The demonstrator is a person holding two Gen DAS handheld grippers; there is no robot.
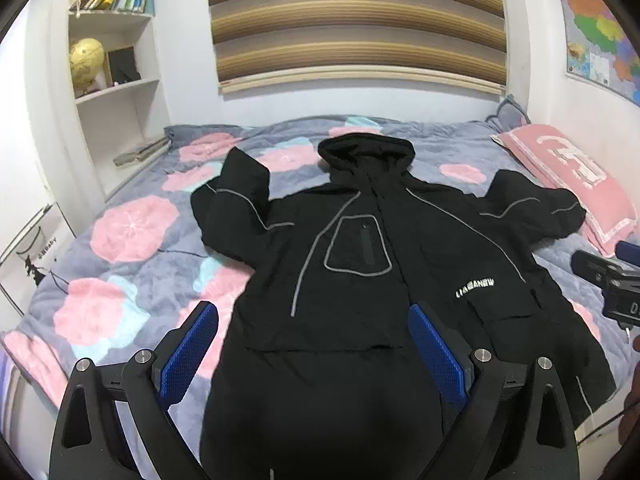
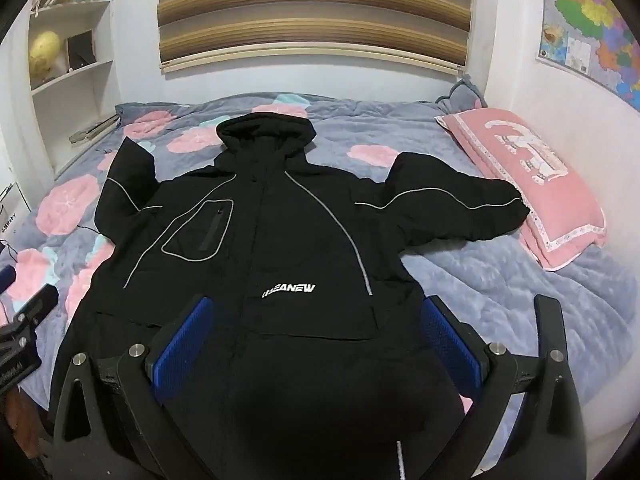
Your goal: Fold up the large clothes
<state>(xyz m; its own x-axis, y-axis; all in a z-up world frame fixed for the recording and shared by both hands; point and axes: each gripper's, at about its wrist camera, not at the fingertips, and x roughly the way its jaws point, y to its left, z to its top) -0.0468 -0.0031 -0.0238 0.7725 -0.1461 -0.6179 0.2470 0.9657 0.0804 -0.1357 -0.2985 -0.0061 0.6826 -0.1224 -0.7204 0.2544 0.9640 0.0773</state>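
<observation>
Both gripper pairs, left gripper (image 1: 314, 344) and right gripper (image 2: 318, 340), spread wide above black jacket (image 2: 280, 240) lettered "ANEW".

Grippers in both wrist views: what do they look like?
Both match. The left gripper and the right gripper have matte black angular frames, silver round bolts at the joints, and blue textured pads inside each finger. No cables or sleeves show.

Black jacket (image 2: 256, 248) with grey piping and white lettering, grey-blue bedspread (image 2: 500, 280) with pink and pale-blue blotches, pink pillow (image 2: 532, 184), brown-striped blind (image 2: 312, 8), blue gripper pads (image 2: 182, 344).
</observation>
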